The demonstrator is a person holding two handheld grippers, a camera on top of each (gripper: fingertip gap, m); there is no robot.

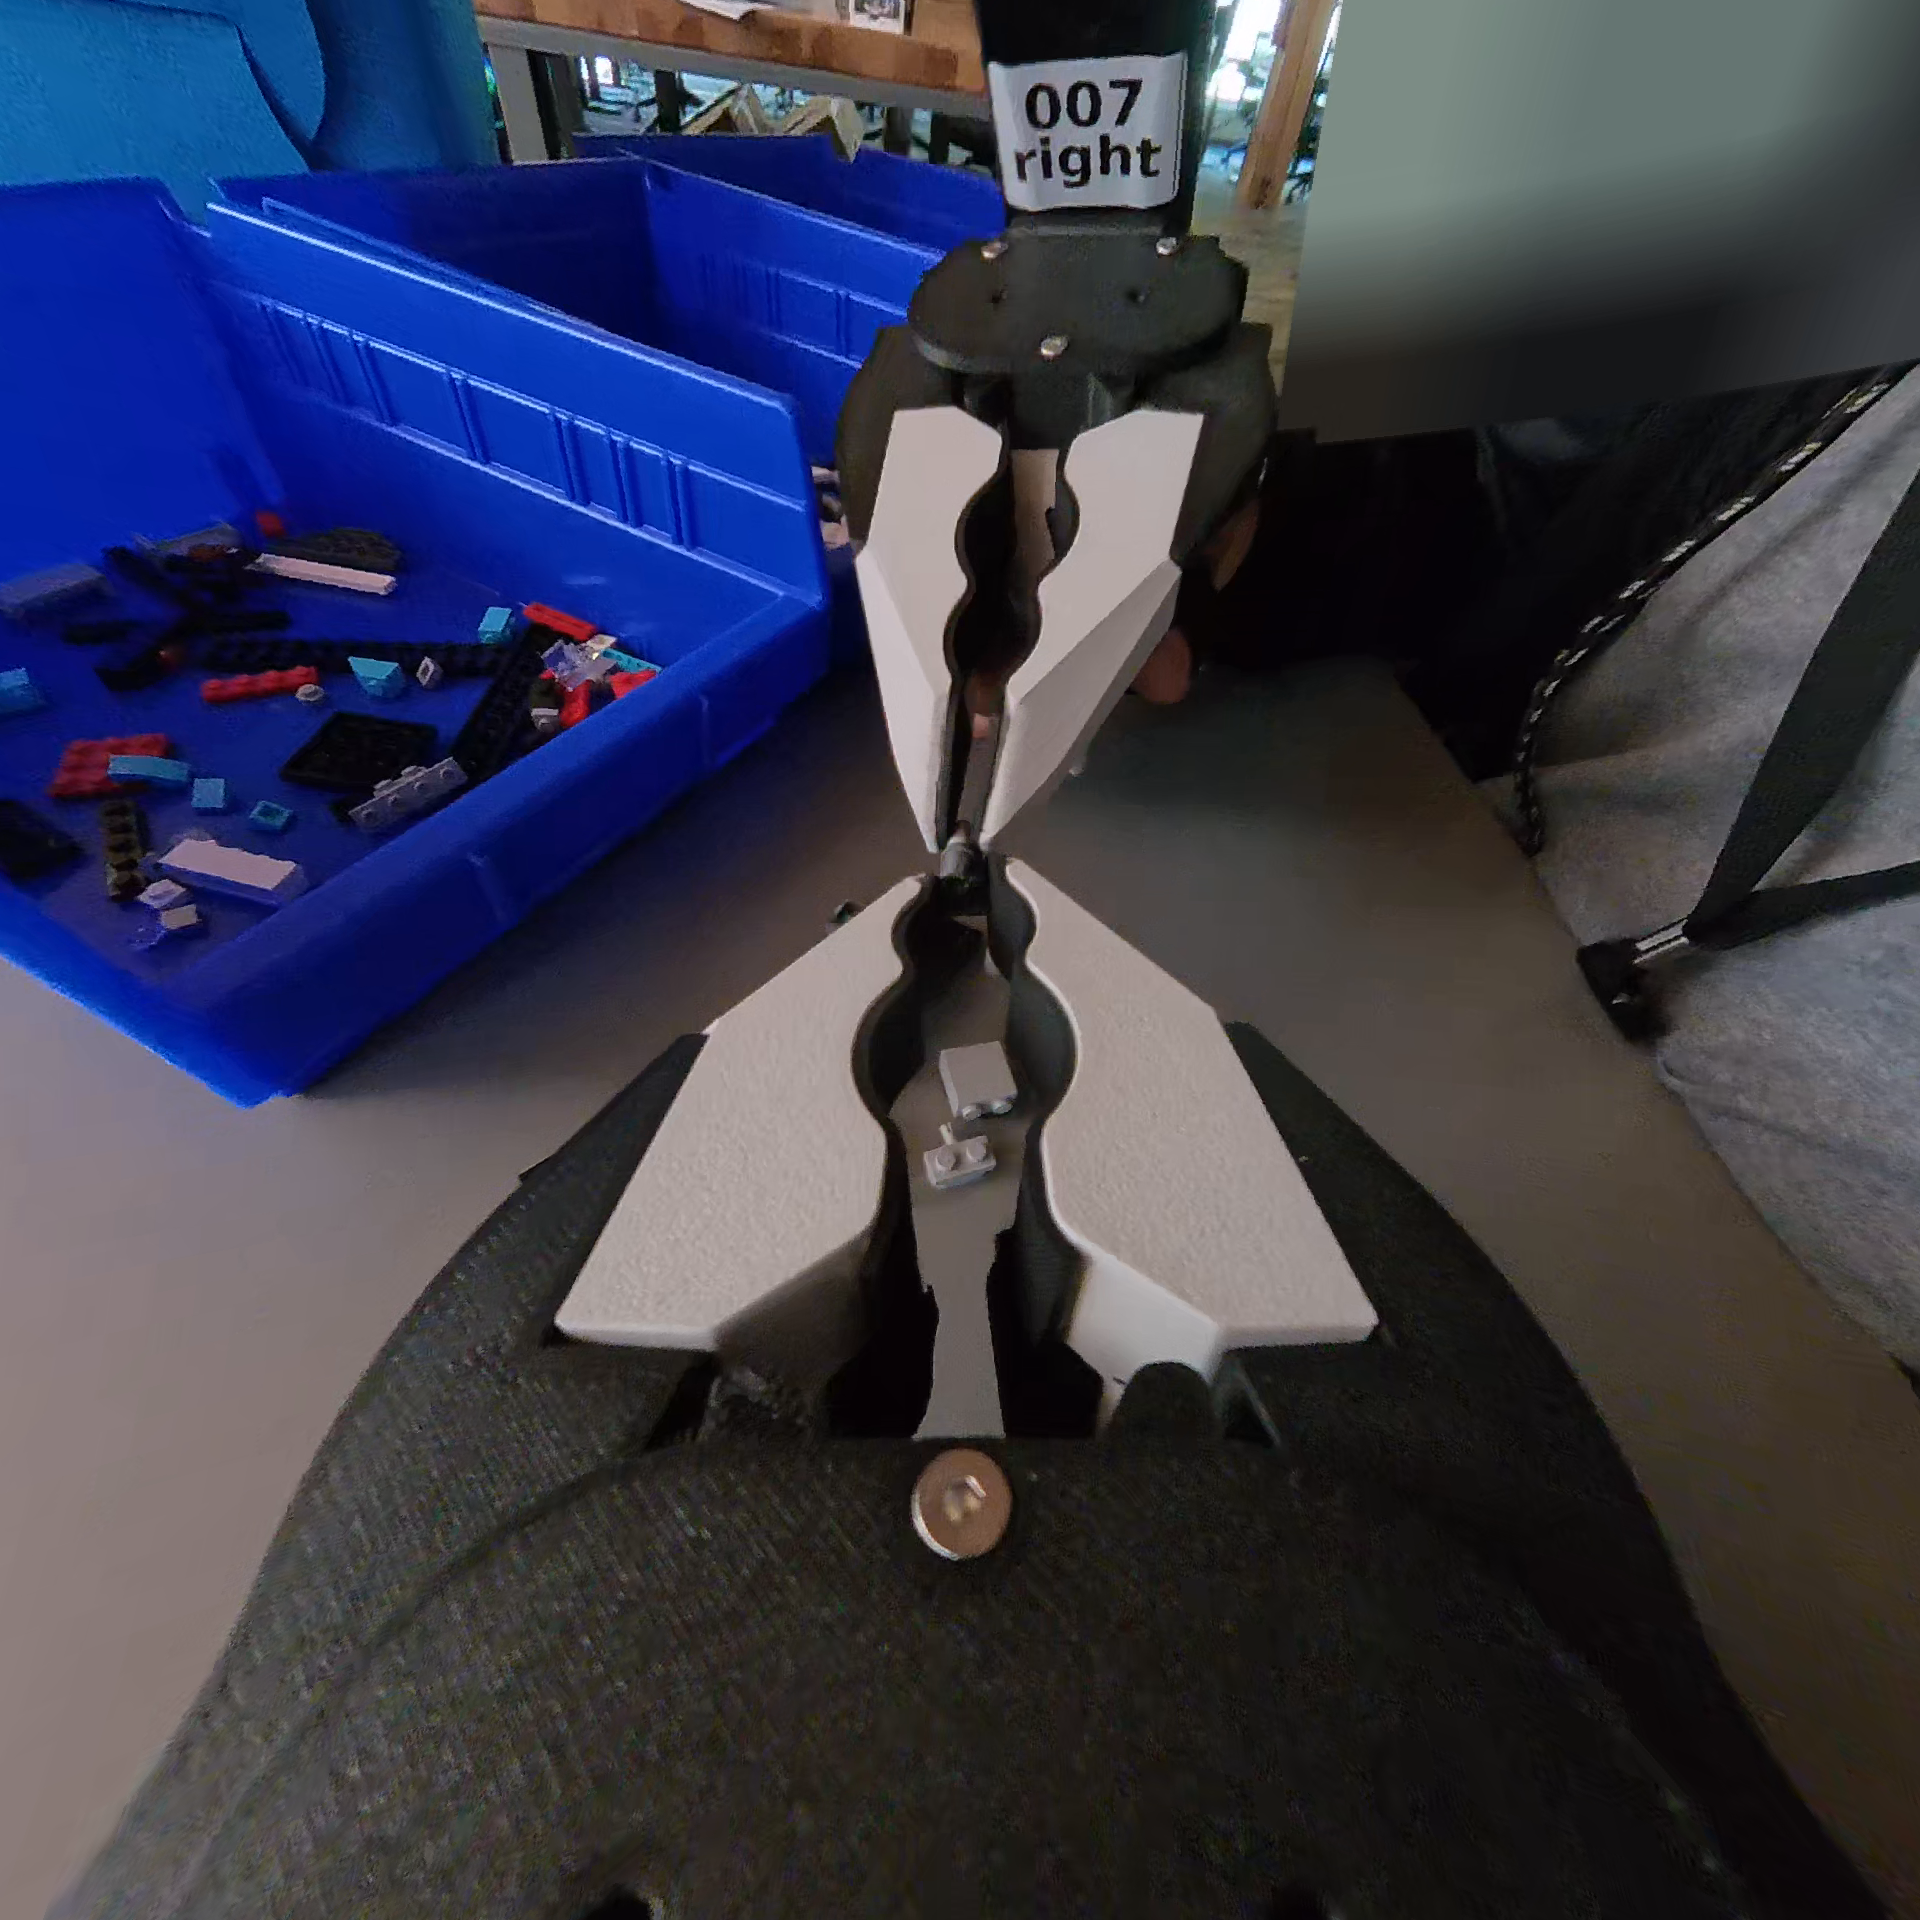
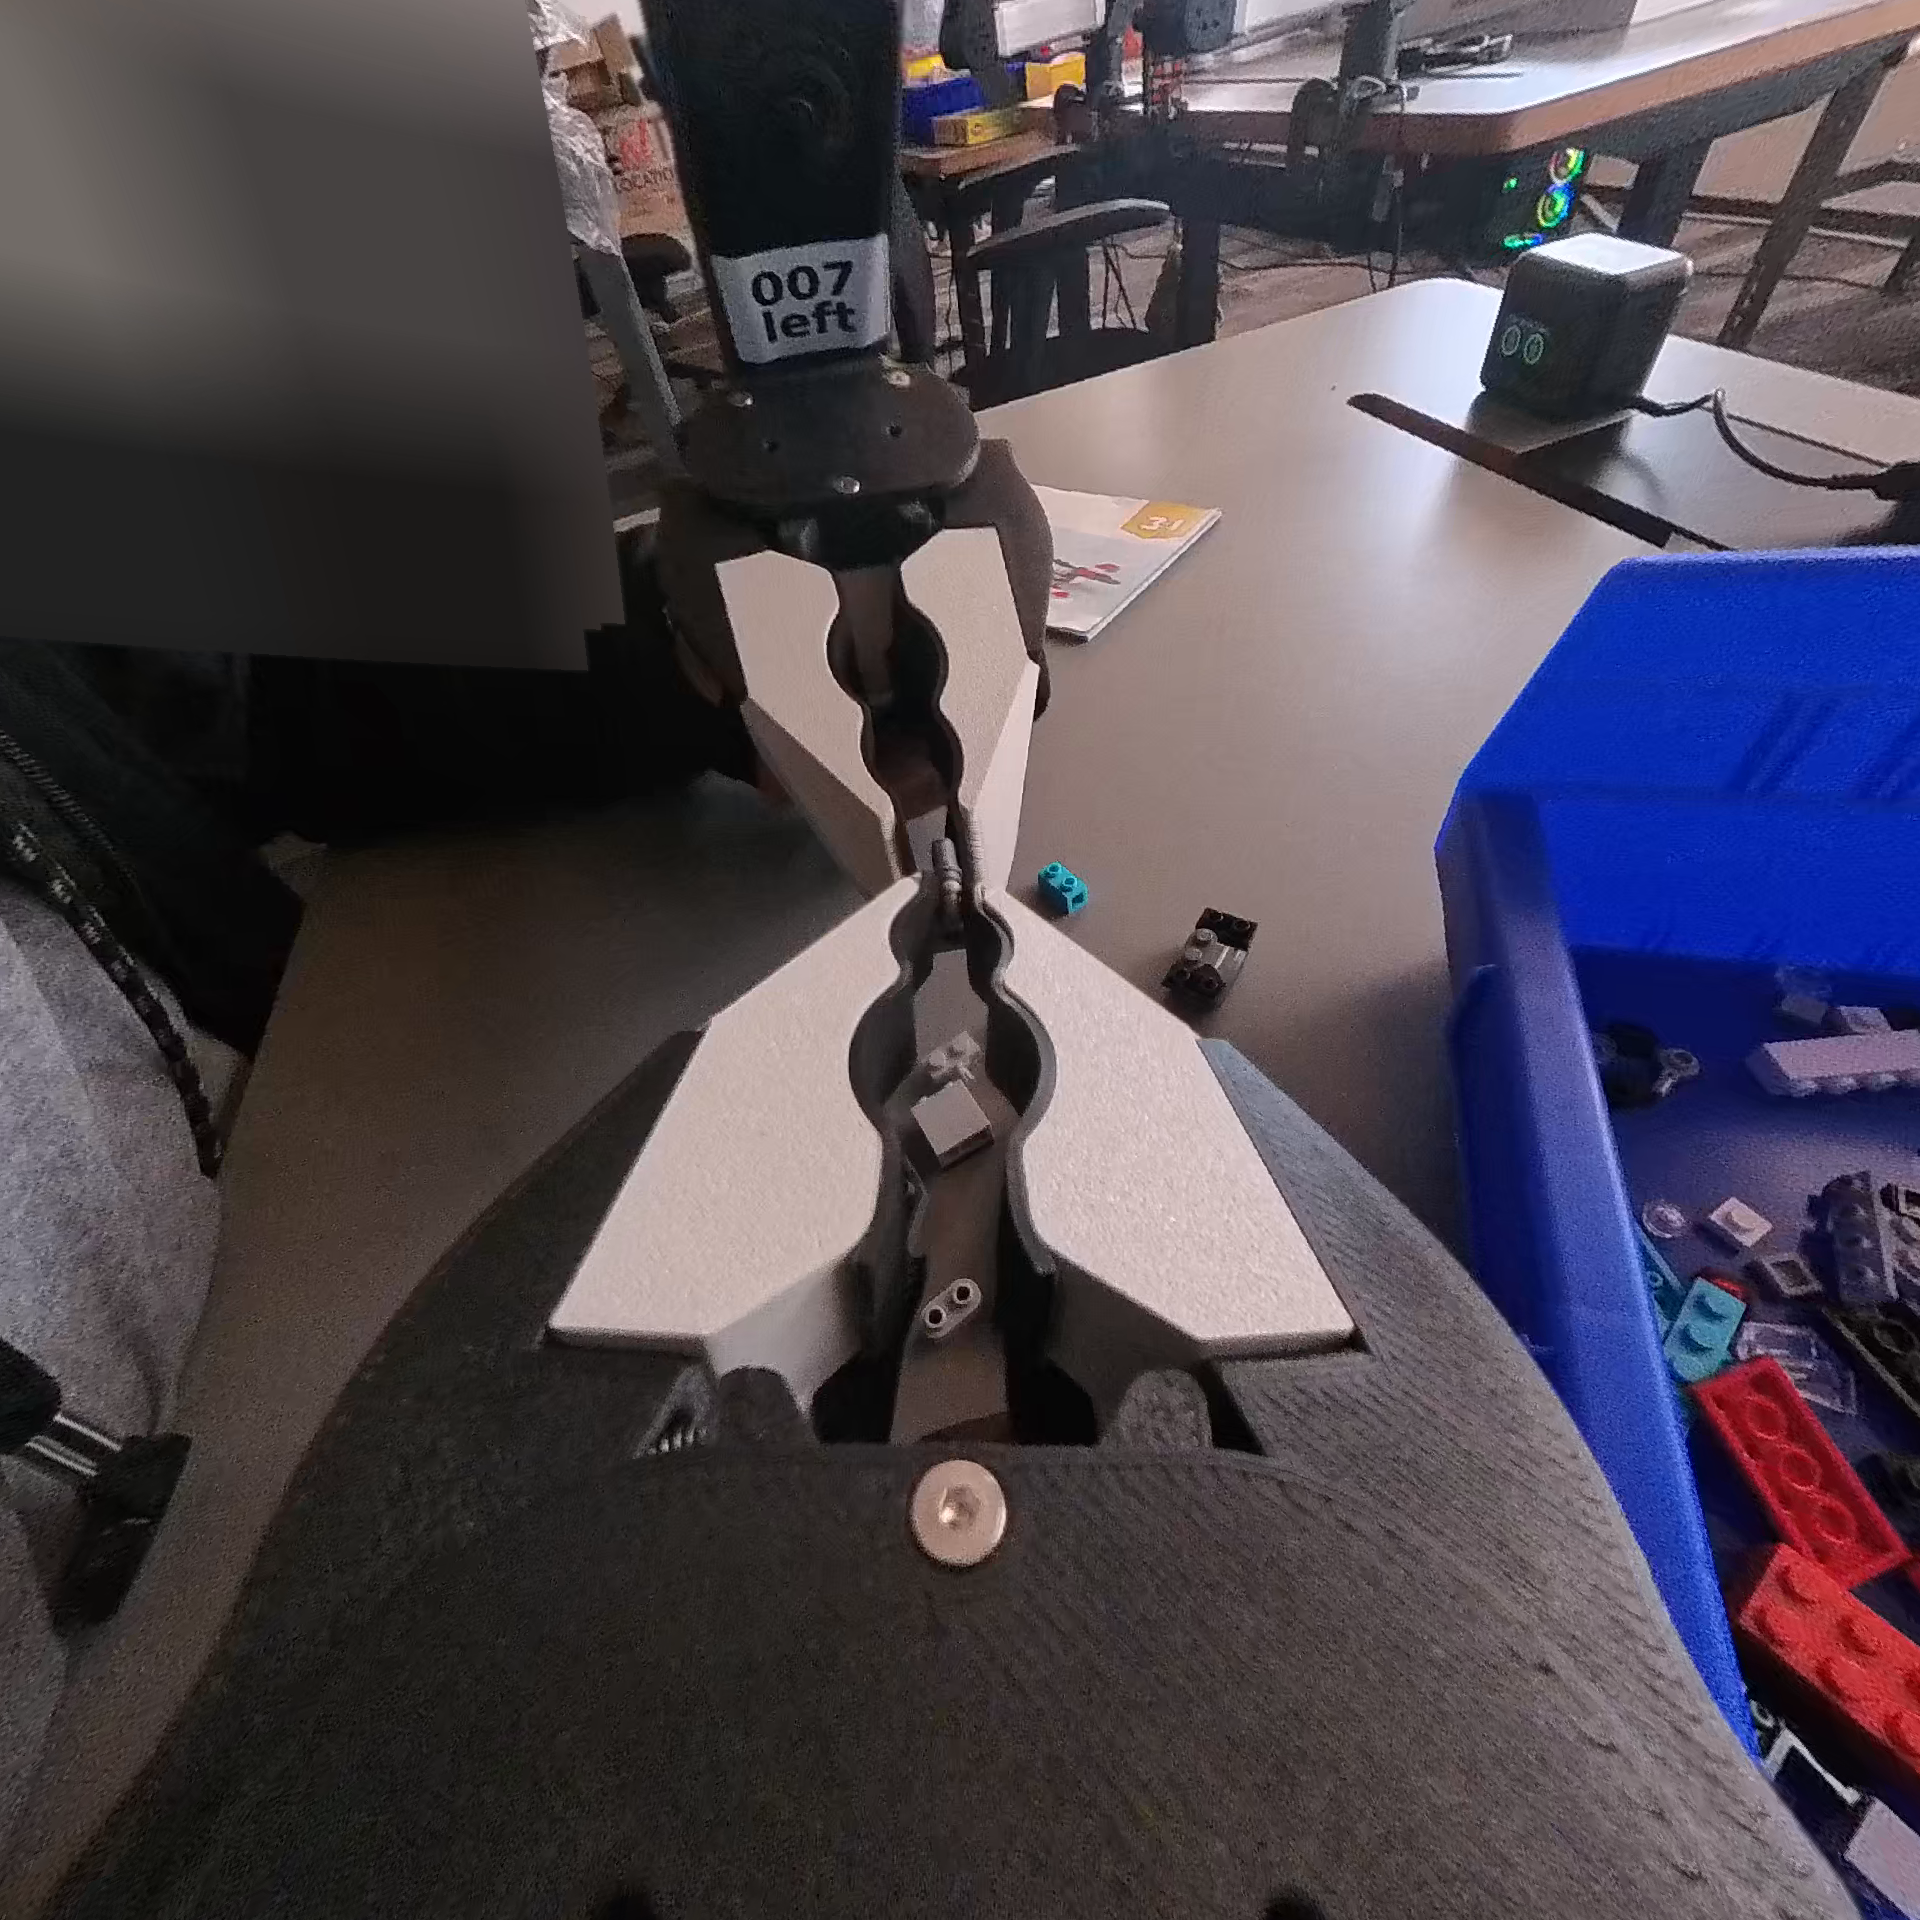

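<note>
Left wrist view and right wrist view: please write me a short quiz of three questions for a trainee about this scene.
1. True or false: the left claw and the right claw meet tip to tip at a small grey piece.
2. Which colour is the bin that holds the bricks? A red, B blue, C green.
3. Fill in: the loose turquoise brick lies on the ____, outside the bin.

Key: 1 true; 2 B; 3 table.

Blue bin point(image 1: 520, 935), grey table point(image 1: 208, 1299)
</note>
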